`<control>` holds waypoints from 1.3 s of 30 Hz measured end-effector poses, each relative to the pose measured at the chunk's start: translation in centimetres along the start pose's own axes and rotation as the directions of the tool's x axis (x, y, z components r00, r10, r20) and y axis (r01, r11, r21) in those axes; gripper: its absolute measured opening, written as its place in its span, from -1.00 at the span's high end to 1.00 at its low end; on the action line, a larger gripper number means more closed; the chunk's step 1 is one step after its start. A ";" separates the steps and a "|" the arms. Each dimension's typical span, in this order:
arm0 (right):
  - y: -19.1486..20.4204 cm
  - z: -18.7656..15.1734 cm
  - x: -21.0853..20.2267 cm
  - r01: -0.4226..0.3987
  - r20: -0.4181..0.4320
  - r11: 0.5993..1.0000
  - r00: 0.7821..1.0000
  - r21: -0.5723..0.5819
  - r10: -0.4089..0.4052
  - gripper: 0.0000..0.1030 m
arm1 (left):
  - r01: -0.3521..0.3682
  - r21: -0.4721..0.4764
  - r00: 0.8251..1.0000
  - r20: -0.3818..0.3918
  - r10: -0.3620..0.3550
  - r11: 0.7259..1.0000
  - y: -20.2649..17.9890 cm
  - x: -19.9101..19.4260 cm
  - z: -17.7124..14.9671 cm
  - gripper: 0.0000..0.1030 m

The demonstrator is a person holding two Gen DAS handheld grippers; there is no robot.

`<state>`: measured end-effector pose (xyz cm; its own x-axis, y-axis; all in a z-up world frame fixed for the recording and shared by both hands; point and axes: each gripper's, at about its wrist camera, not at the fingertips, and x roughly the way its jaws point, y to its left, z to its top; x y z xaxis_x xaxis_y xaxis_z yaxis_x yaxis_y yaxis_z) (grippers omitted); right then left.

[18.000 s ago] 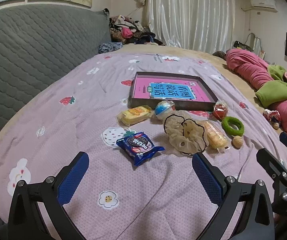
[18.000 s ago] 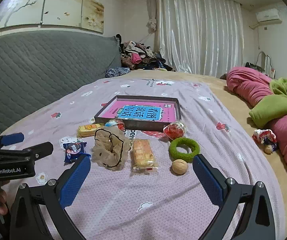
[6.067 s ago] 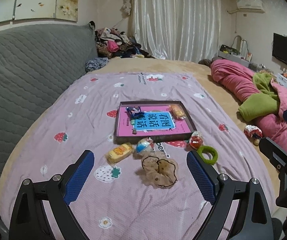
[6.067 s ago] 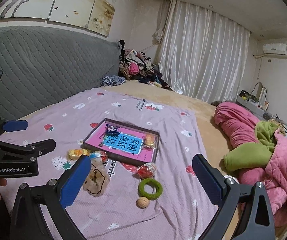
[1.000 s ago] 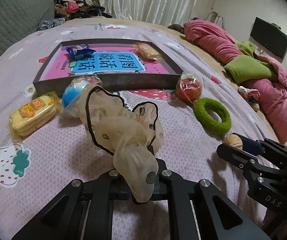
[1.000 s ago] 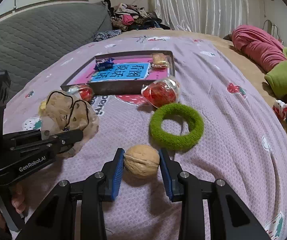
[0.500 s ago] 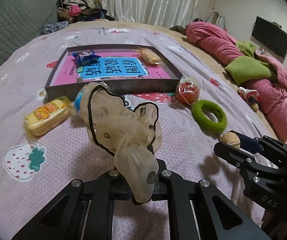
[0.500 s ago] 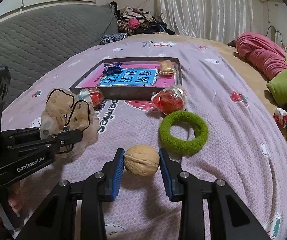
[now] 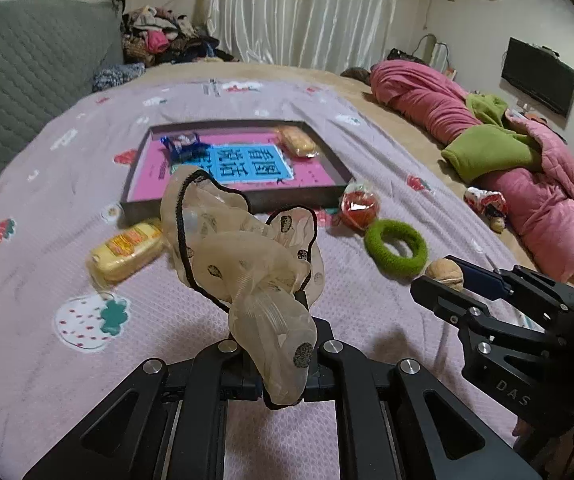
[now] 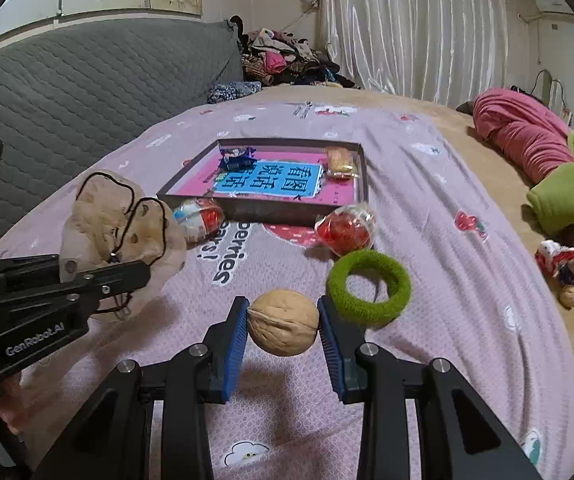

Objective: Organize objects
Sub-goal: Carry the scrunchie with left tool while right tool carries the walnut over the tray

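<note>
Now | left gripper [image 9: 277, 360] clamps scrunchie [image 9: 243, 256]; right gripper [image 10: 283, 326] clamps walnut [image 10: 283, 322]; both above bedspread [image 10: 447, 280]

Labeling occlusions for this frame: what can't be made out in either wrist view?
- Left wrist: left gripper pads, hidden by the scrunchie.
- Left wrist: egg toy, hidden behind the scrunchie.
- Right wrist: yellow snack pack, behind the scrunchie.
- Both views: blue packet print, too small.

Sheer cloth scrunchie [image 9: 243, 256], rough-shelled walnut [image 10: 283, 322], fuzzy green hair ring [image 10: 369, 286].
</note>
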<state>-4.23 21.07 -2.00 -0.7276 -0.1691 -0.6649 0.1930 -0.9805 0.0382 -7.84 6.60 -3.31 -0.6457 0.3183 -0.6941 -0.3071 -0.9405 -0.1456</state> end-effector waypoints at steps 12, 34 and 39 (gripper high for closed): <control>1.0 1.7 -3.8 0.011 0.064 1.000 0.998 -0.015 -0.010 0.31 | -0.031 -0.015 0.997 0.073 0.032 0.999 -0.2 -5.0 1.7 0.79; 3.0 5.6 -7.1 0.012 0.152 0.999 0.988 -0.053 -0.004 0.31 | -0.099 -0.014 0.984 0.145 0.100 0.995 0.3 -9.8 4.5 0.79; 3.3 6.8 -7.3 0.013 0.168 0.998 0.986 -0.062 -0.002 0.31 | -0.110 -0.008 0.981 0.158 0.110 0.994 0.6 -10.3 5.7 0.79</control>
<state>-2.76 18.35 8.01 -0.8280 -0.1815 -0.5306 0.2243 -0.9744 -0.0167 -5.36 3.44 7.73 -0.7777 0.2274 -0.5861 -0.2284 -0.9708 -0.0736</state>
